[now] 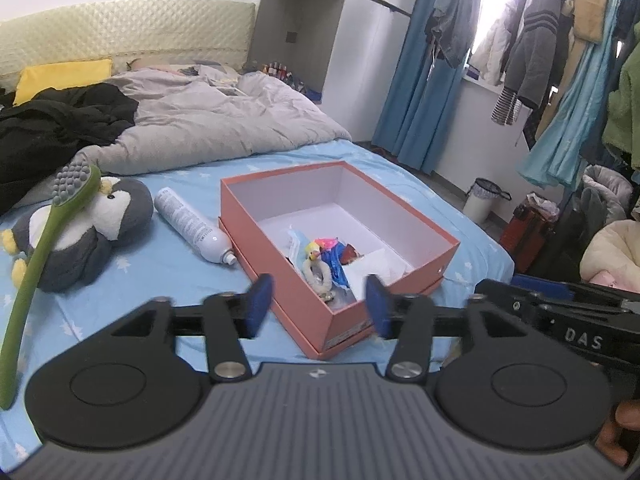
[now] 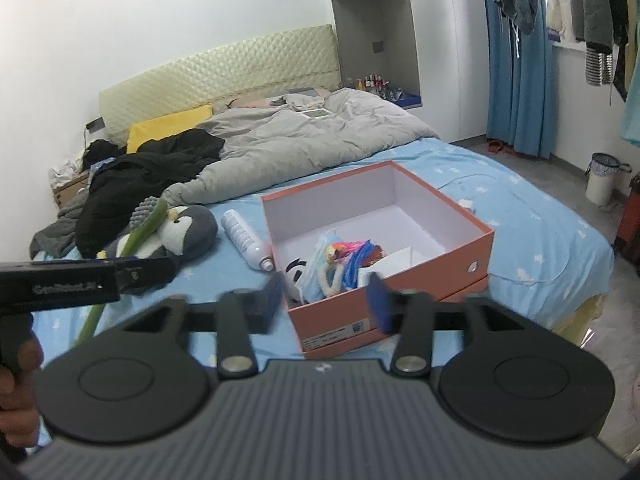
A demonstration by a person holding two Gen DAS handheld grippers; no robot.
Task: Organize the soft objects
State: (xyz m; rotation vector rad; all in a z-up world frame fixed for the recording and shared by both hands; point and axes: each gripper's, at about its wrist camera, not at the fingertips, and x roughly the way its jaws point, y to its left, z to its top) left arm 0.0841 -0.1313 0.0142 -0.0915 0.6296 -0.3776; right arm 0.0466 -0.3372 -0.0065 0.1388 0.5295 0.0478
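Plush penguin (image 1: 86, 232) is flopped on the blue sheet of our bed (image 1: 168, 276) toward its left side, just in front of the bunched-up grey duvet (image 1: 224, 120), and nothing is gripping it. A long green brush (image 1: 40, 256) with a grey nubby head leans right across the penguin's body, touching it. Just to the right of the penguin we've got a white spray can (image 1: 192, 226) lying on its side, nozzle pointing toward the near edge of the bed. Right beside that sits the open orange box (image 1: 304, 312), not far from the bed's near edge, and its near end already holds a little pile: a colourful small toy (image 1: 320, 250), something blue and crinkly, some white stuff we can't really make out.

Both our claws hover over the near edge of the bed with nothing in them. Our left gripper (image 1: 318, 306) has its blue pads spread wide, lined up with the box's near corner. Our right gripper (image 2: 326, 300) is spread wide too, also facing the near end of the box. A black jacket (image 2: 140, 176) is heaped at the far left by the yellow pillow (image 2: 168, 128).
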